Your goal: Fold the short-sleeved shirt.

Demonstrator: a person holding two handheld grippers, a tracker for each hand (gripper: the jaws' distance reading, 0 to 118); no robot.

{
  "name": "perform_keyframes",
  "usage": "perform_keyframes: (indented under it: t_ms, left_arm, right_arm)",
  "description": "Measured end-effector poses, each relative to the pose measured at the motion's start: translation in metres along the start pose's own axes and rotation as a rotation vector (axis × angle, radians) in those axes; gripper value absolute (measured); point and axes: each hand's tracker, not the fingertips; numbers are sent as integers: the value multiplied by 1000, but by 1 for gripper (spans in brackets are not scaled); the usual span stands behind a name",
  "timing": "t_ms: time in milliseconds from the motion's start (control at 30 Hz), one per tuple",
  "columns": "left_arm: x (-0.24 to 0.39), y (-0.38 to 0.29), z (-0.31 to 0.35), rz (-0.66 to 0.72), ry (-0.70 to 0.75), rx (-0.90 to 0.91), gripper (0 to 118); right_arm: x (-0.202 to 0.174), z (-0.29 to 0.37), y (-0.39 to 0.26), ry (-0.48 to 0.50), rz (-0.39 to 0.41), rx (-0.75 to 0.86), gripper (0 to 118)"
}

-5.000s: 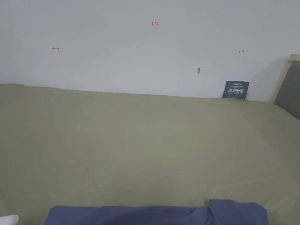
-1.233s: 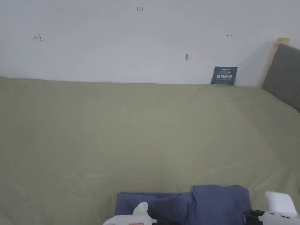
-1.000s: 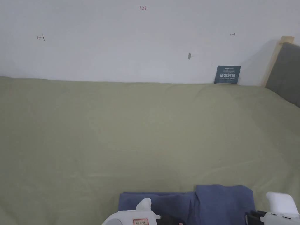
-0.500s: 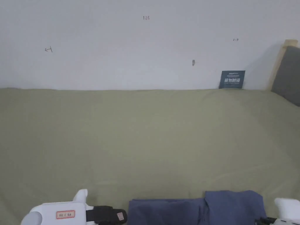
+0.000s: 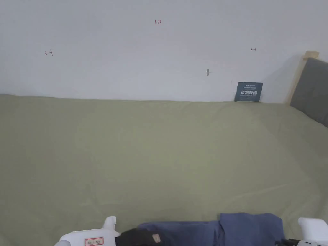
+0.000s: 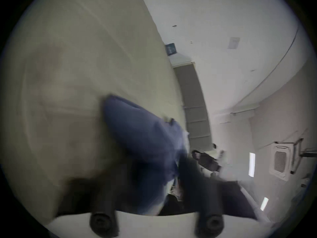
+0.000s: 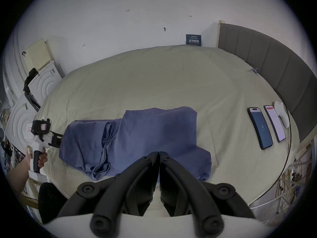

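Head view — shirt: my blue short-sleeved shirt (image 5: 224, 229) lies at the near edge of the bed (image 5: 160, 153), cut off by the bottom of the frame, with one layer lapped over the right part.
Head view — left gripper: my left gripper (image 5: 141, 238) sits low at the frame's bottom, its white body to the left and its dark front end touching or just beside the shirt's left end; I cannot tell here how its fingers stand.
Head view — right gripper: a white corner of my right gripper (image 5: 312, 229) shows just right of the shirt.
Head view — surroundings: a dark card (image 5: 248, 92) leans on the white wall (image 5: 144, 57) beside the grey headboard (image 5: 312, 91).
Left gripper view — shirt: blurred; blue cloth (image 6: 142, 138) lies on the green sheet and runs down between my two dark fingers (image 6: 96, 195).
Left gripper view — fingers: spread apart, with cloth in the gap; whether they press on it I cannot tell.
Right gripper view — fingers: my right fingers (image 7: 151, 171) are closed tip to tip with nothing between them, above the shirt's near edge.
Right gripper view — shirt: partly folded, bunched along its left half, flat at the right.
Right gripper view — left gripper: held in my left hand (image 7: 40, 157) at the shirt's left end.
Right gripper view — bed: two phones (image 7: 259, 127) and a white device (image 7: 281, 116) lie well apart from the shirt, near the headboard.
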Motion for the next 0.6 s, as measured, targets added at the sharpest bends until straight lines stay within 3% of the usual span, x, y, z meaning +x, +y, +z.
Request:
perform_keyframes:
  t_ms: [67, 133, 233, 367, 400, 600]
  left_arm:
    - [2, -3, 2, -7, 130, 17, 8]
    - [-2, -3, 11, 41, 42, 27, 8]
    - [7, 4, 33, 3, 130, 89, 8]
    - [15, 12, 73, 17, 106, 123, 8]
    - [20, 14, 87, -32, 147, 154, 8]
    - [21, 14, 186, -33, 243, 281, 8]
  right_arm:
    - [0, 1, 0, 1, -3, -2, 7]
    - [-1, 1, 1, 5, 0, -4, 7]
    - [-3, -1, 3, -6, 18, -12, 7]
    - [-10, -1, 6, 0, 32, -12, 7]
    - [-12, 0, 6, 2, 34, -10, 7]
    - [-25, -1, 12, 22, 58, -6, 7]
